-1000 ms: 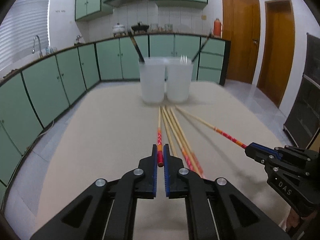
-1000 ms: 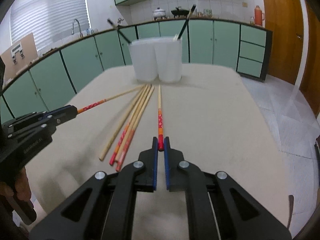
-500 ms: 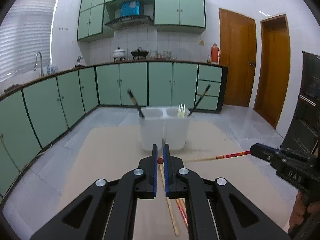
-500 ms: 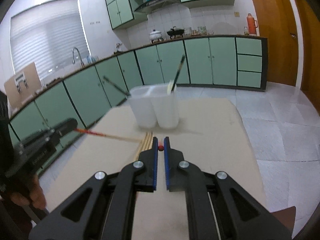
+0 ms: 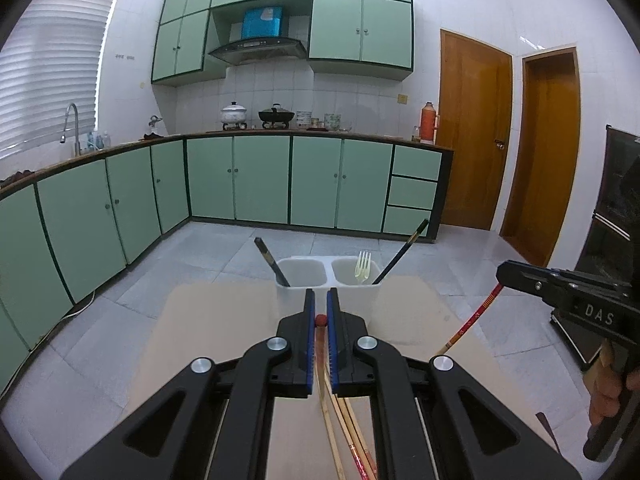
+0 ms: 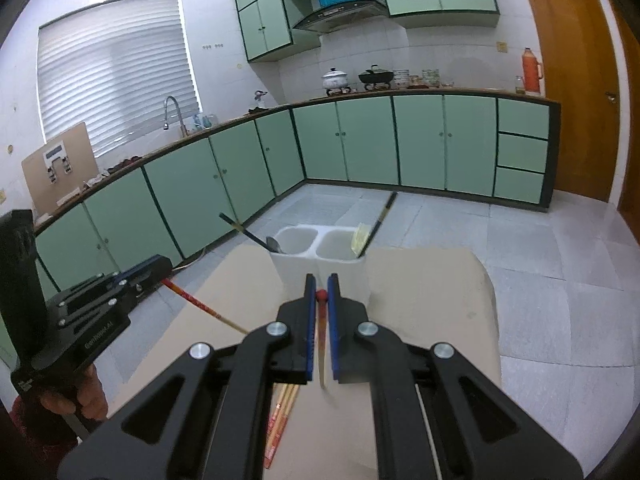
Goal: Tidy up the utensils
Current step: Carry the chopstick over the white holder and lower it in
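My left gripper (image 5: 320, 300) is shut on the red end of a chopstick (image 5: 320, 321), whose shaft hangs down and back under the jaws. My right gripper (image 6: 321, 283) is shut the same way on a second red-ended chopstick (image 6: 321, 295). Both are held above the table, just short of the white two-compartment holder (image 5: 298, 280) (image 6: 298, 266). In the left wrist view the right gripper (image 5: 503, 275) shows at the right with its chopstick (image 5: 472, 320) slanting down. In the right wrist view the left gripper (image 6: 162, 267) shows at the left with its chopstick (image 6: 200, 304).
The holder's left cup has a dark-handled spoon (image 6: 256, 236); the right cup has a pale fork (image 5: 363, 266) and a dark stick (image 5: 400, 252). Several loose chopsticks (image 5: 344, 432) (image 6: 282, 416) lie on the tan table (image 6: 440, 320). A hand (image 5: 608, 384) grips the right tool.
Both grippers have risen off the table, each lifting its chopstick by the red end. The shafts swung from lying flat ahead to hanging below the jaws. The holder now sits lower in view.
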A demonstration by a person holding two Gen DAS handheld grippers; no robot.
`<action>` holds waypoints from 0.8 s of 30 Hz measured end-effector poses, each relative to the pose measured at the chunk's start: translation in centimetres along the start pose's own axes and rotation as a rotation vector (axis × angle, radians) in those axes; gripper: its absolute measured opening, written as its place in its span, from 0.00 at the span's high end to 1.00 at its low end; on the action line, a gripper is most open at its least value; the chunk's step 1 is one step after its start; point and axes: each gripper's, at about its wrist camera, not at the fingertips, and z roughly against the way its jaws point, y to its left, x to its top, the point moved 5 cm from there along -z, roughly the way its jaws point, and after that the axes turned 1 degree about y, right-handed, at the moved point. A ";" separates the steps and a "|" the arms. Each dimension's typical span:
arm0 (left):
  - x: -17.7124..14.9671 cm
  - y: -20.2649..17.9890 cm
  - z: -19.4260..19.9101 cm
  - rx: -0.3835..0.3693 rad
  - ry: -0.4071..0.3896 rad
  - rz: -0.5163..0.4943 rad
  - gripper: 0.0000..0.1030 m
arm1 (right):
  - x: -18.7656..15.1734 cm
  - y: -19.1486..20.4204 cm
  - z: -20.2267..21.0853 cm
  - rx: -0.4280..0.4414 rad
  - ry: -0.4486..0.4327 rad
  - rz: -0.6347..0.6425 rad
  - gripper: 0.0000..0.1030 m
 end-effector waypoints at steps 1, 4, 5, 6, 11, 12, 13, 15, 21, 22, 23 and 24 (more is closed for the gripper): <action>0.3 0.0 0.0 -0.003 0.000 0.001 0.95 | 0.3 0.0 0.0 0.008 0.000 -0.001 0.95; 1.1 0.0 0.2 -0.010 -0.005 0.004 0.95 | 1.3 0.2 0.0 0.015 -0.008 0.004 0.95; 1.5 0.0 0.3 -0.020 -0.010 0.008 0.95 | 1.6 0.2 0.0 0.019 -0.012 0.009 0.95; 1.7 0.0 0.4 -0.024 -0.013 0.010 0.95 | 2.0 0.2 0.1 0.024 -0.017 0.013 0.95; 3.9 0.0 1.3 -0.042 -0.050 -0.001 0.95 | 4.1 0.3 1.1 0.053 -0.057 0.026 0.95; 4.3 0.0 1.4 -0.043 -0.058 -0.004 0.95 | 4.8 0.3 1.4 0.060 -0.068 0.027 0.95; 4.9 -0.1 1.6 -0.044 -0.072 -0.007 0.95 | 5.3 0.2 1.6 0.064 -0.075 0.027 0.95; 6.0 -0.2 1.8 -0.046 -0.093 -0.013 0.95 | 6.8 0.2 2.0 0.064 -0.099 0.034 0.95; 10.8 -0.7 1.9 -0.049 -0.184 -0.035 0.95 | 11.0 0.1 2.7 0.050 -0.154 0.072 0.95; 11.6 -0.7 1.8 -0.050 -0.198 -0.034 0.95 | 11.5 0.1 2.8 0.050 -0.160 0.075 0.95; 12.2 -0.7 1.7 -0.051 -0.208 -0.033 0.95 | 12.2 0.1 2.7 0.050 -0.169 0.081 0.95; 12.9 -0.6 1.6 -0.051 -0.221 -0.032 0.95 | 12.8 0.1 2.7 0.048 -0.177 0.086 0.95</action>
